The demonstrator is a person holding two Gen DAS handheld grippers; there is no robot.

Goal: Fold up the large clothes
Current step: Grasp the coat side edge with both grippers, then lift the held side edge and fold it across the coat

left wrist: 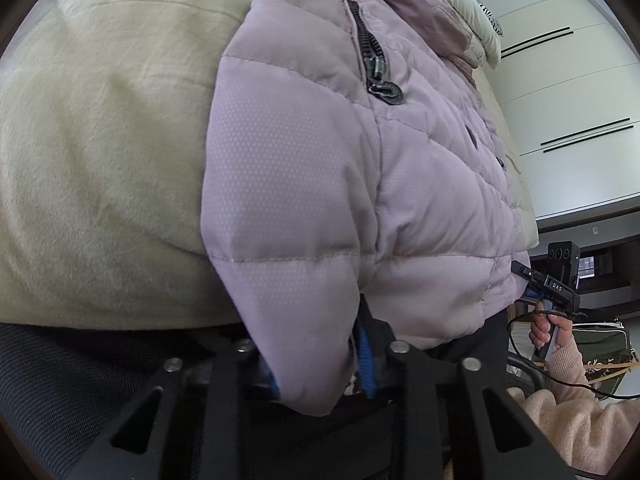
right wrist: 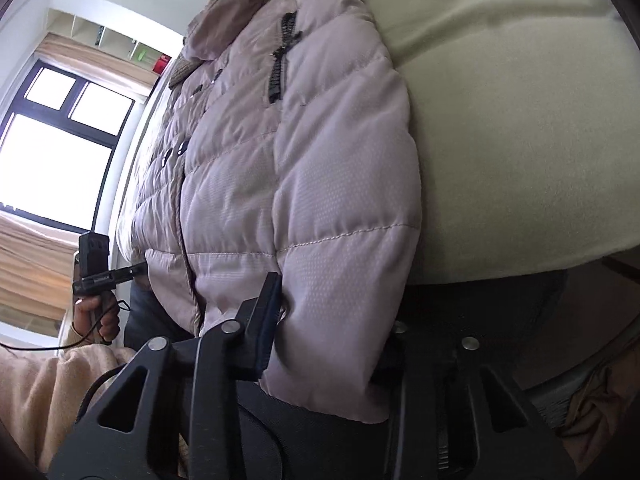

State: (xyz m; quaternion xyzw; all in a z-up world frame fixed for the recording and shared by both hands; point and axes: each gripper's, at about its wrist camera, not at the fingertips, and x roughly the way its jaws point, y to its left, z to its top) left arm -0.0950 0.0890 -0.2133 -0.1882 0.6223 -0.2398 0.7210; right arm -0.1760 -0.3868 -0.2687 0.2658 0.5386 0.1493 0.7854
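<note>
Both tongs pinch the hem of the puffer jacket (left wrist: 340, 184): left tongs (left wrist: 320, 364) at one bottom corner, right tongs (right wrist: 320, 336) at the other. From that hem the jacket's long axis runs away across the bed (left wrist: 100, 140) to the collar. Only the right view shows the window (right wrist: 60, 140).

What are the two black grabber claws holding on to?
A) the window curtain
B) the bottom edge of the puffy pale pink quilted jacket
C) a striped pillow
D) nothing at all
B: the left gripper and the right gripper each pinch a bottom corner of the puffy pale pink quilted jacket, which lies on the cream bedcover.
</note>
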